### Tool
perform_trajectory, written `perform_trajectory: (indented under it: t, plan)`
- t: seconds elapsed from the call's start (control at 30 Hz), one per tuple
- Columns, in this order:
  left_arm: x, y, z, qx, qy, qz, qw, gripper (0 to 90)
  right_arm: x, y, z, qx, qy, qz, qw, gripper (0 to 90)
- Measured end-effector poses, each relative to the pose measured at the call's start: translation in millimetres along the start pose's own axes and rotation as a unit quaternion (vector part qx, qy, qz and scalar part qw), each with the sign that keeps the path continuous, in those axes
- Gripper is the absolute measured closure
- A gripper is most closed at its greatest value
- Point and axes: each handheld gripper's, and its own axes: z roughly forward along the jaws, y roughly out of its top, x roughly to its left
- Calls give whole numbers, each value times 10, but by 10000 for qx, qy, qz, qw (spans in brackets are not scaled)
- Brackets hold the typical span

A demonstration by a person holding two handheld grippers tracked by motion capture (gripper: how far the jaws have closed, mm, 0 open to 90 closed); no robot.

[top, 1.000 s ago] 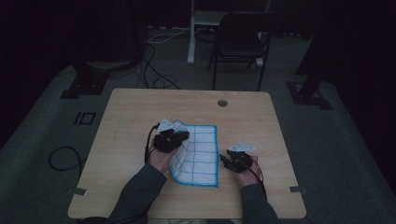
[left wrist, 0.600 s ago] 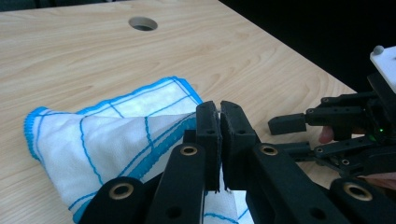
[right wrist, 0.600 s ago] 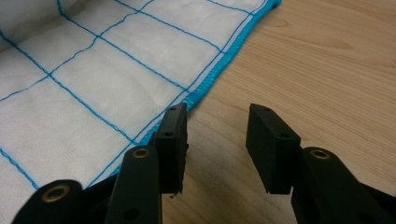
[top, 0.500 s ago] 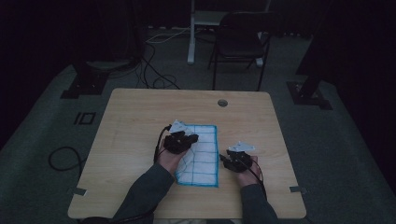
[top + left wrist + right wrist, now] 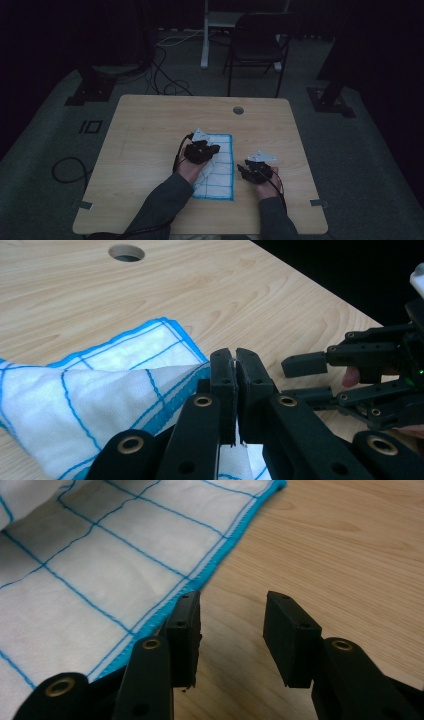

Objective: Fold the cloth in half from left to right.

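A white cloth (image 5: 220, 170) with a blue grid and blue hem lies on the wooden table (image 5: 150, 130). My left gripper (image 5: 212, 149) hovers over the cloth's upper left part. In the left gripper view it (image 5: 235, 360) is shut on a lifted edge of the cloth (image 5: 100, 385), which drapes away to the left. My right gripper (image 5: 244, 170) sits just right of the cloth, open. In the right gripper view its jaws (image 5: 232, 635) stand apart over bare wood beside the cloth's blue hem (image 5: 200, 577). The right gripper (image 5: 300, 379) also appears open in the left gripper view.
A round cable hole (image 5: 238, 110) is in the table near its far edge. A black chair (image 5: 257, 45) and a white post stand behind the table. Cables (image 5: 65, 170) lie on the floor at the left. Bare wood surrounds the cloth.
My left gripper has moved to the right across the cloth, drawing the held edge with it. The right gripper has stayed in place.
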Motion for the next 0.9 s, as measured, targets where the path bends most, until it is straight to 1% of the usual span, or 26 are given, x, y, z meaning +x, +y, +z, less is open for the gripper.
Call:
perform_trajectory:
  t: [0.1, 0.37, 0.47, 0.5, 0.6, 0.7, 0.73, 0.8, 0.83, 0.9]
  plan:
    - [-27, -1, 54, 63, -59, 43, 10000, 880, -32, -6, -14, -31, -34, 47, 10000, 587]
    - [-89, 39, 176, 147, -164, 81, 9997, 880, -47, -10, -21, -29, -74, 81, 9999, 588]
    - [-104, 53, 224, 183, -189, 92, 9996, 880, -71, -18, -18, 22, -181, 177, 9997, 591]
    - [-113, 52, 246, 209, -198, 82, 9996, 880, -87, -23, -19, 49, -205, 229, 9995, 591]
    - [-132, 27, 339, 371, -216, 109, 9990, 880, -113, -26, -29, 20, -229, 308, 9993, 591]
    - [-135, -7, 405, 491, -266, 81, 9984, 874, -121, -28, -34, 18, -236, 313, 9992, 590]
    - [-130, -15, 414, 535, -331, 70, 9980, 863, -120, -28, -34, 19, -234, 317, 9992, 590]
    - [-132, -7, 398, 538, -426, 40, 9976, 791, -120, -28, -34, 19, -231, 314, 9992, 590]
    - [-139, 1, 385, 523, -416, 48, 9978, 751, -121, -28, -34, 15, -227, 313, 9992, 590]
    - [-141, 33, 329, 470, -416, 67, 9980, 707, -124, -28, -36, 11, -227, 326, 9992, 590]
